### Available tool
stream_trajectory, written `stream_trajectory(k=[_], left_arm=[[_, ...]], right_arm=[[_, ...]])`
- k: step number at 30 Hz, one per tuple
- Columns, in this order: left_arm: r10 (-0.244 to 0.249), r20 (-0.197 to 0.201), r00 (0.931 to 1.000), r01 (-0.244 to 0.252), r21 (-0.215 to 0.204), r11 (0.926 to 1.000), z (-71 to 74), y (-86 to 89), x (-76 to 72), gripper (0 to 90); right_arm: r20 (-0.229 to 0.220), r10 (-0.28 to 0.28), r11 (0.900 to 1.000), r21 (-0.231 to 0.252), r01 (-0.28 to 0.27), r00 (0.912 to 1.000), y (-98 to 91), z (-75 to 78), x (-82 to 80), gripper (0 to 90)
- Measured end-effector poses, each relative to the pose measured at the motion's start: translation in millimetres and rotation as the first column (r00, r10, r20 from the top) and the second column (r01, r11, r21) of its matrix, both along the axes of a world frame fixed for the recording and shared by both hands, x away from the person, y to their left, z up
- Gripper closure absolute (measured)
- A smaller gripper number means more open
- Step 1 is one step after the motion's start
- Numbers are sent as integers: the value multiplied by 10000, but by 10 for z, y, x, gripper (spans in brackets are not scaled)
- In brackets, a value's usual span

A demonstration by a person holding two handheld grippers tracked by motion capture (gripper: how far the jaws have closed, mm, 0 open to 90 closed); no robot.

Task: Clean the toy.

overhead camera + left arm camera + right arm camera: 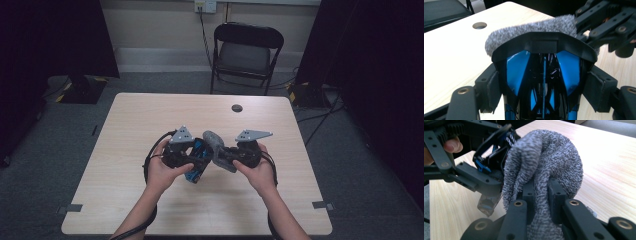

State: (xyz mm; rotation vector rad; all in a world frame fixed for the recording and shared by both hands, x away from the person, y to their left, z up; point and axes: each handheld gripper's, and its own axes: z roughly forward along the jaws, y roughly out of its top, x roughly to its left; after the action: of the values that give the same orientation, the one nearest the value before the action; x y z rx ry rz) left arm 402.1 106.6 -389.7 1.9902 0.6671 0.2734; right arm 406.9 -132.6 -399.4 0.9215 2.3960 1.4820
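Grey cloth (544, 167) sits bunched in the right gripper (541, 192), clenched tight on it, pressed against the blue-and-black object (544, 82) that the left gripper (187, 157) clamps above the table (150, 115) middle, apparently steadied for wiping.

text: none readable | labels: none | brands: none | numbers: none

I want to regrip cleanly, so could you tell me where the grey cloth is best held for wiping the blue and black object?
Grip the grey cloth at its bunched lower end, from below, where the right gripper already pinches it. The rounded free end then stands above the jaws, against the blue and black object held across its sides in the left gripper.
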Motion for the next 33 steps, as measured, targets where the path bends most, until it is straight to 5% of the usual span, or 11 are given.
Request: stream_trajectory(k=[11,33], left_arm=[[-30,83,10000,30,-74,10000,43,-25,19,253],[167,344,9993,-152,-438,9989,224,-25,55,253]], right_arm=[[-359,30,9995,309,-19,9994,95,-200,-22,791],[-968,640,9978,-118,-654,9932,392,-522,-118,791]])
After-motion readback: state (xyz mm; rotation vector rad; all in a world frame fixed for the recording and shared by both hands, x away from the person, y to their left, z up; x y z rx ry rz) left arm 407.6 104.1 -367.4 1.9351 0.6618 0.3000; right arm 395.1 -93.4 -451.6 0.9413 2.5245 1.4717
